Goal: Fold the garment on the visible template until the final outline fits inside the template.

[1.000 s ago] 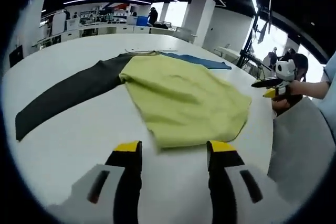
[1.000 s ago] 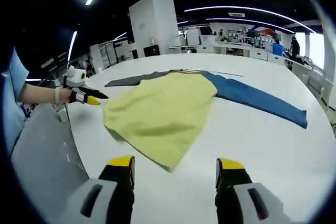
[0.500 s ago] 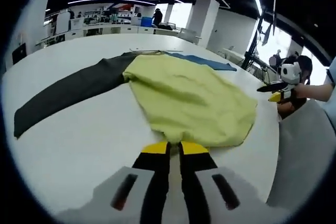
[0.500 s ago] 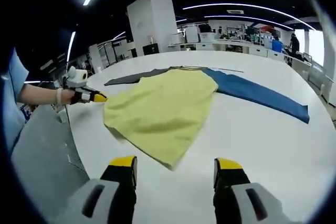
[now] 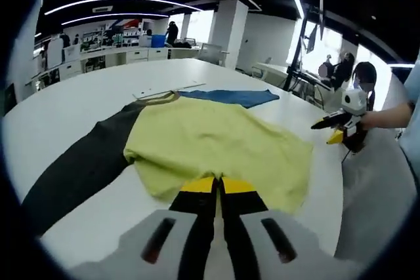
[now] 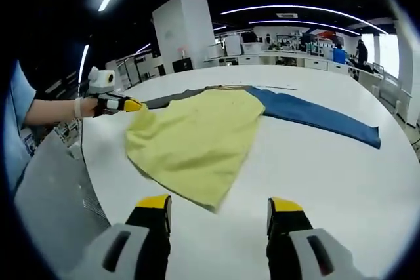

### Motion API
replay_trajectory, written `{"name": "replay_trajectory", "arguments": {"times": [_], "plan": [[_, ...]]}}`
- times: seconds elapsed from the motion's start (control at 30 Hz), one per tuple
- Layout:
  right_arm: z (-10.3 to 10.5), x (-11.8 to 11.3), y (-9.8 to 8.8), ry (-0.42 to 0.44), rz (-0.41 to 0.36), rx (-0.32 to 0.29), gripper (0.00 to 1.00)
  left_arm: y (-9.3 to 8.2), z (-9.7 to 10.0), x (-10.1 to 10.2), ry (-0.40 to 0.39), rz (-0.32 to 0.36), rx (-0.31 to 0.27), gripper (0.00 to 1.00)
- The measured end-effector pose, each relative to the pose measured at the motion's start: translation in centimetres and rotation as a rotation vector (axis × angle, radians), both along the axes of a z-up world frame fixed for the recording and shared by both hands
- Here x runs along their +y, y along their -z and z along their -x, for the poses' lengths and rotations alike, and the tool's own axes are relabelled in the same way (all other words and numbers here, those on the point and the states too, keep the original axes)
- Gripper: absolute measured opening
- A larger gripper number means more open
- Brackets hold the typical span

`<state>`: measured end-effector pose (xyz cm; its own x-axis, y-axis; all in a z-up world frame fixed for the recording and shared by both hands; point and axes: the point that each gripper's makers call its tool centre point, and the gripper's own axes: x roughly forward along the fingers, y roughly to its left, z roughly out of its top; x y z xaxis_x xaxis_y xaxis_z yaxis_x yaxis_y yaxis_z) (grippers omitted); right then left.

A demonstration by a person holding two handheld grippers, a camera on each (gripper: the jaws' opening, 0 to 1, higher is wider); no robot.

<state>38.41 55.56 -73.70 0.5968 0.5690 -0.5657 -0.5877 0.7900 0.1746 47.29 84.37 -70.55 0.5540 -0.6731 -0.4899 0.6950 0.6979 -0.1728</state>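
The garment (image 5: 216, 145) lies spread on the white bench (image 6: 341, 181), its yellow-green body in the middle, a dark sleeve (image 5: 79, 168) trailing toward 8 o'clock in the left gripper view and a blue sleeve (image 6: 315, 119) running toward 3 o'clock in the right gripper view. The left gripper (image 5: 216, 187) is pressed together on the near hem of the garment at 6 o'clock; in the right gripper view it sits at the cloth's corner near 9 o'clock. The right gripper (image 6: 220, 206) is spread and holds nothing, hovering over bare bench just short of the cloth's near corner.

Judging by the layout, folding has barely begun: both sleeves are still stretched out and the body shows no clear fold (no template outline is discernible on the bench). Sleeves and body still need folding inward.
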Motion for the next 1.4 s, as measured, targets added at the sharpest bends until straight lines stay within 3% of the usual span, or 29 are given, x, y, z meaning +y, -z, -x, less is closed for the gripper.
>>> {"name": "replay_trajectory", "arguments": {"times": [0.33, 0.57, 0.8, 1.0, 1.4], "plan": [[0.6, -1.8, -0.1, 0.063, -0.006, 0.001, 0.58, 3.5, -1.4, -3.7, 0.086, -0.088, 0.062, 0.0], [1.0, -2.4, 0.3, 0.091, -0.012, 0.016, 0.58, 5.4, -1.5, -3.9, 0.09, -0.12, 0.115, 0.0], [0.7, -2.1, 0.3, 0.09, -0.021, 0.015, 0.59, 5.4, -1.3, -3.6, 0.086, -0.125, 0.12, 0.03], [0.4, -1.7, 0.2, 0.079, -0.021, 0.007, 0.6, 4.9, -1.2, -2.6, 0.086, -0.146, 0.095, 0.24], [0.5, -1.2, 0.5, 0.066, -0.022, 0.011, 0.61, 4.4, -0.8, -0.8, 0.077, -0.152, 0.091, 0.16]]}}
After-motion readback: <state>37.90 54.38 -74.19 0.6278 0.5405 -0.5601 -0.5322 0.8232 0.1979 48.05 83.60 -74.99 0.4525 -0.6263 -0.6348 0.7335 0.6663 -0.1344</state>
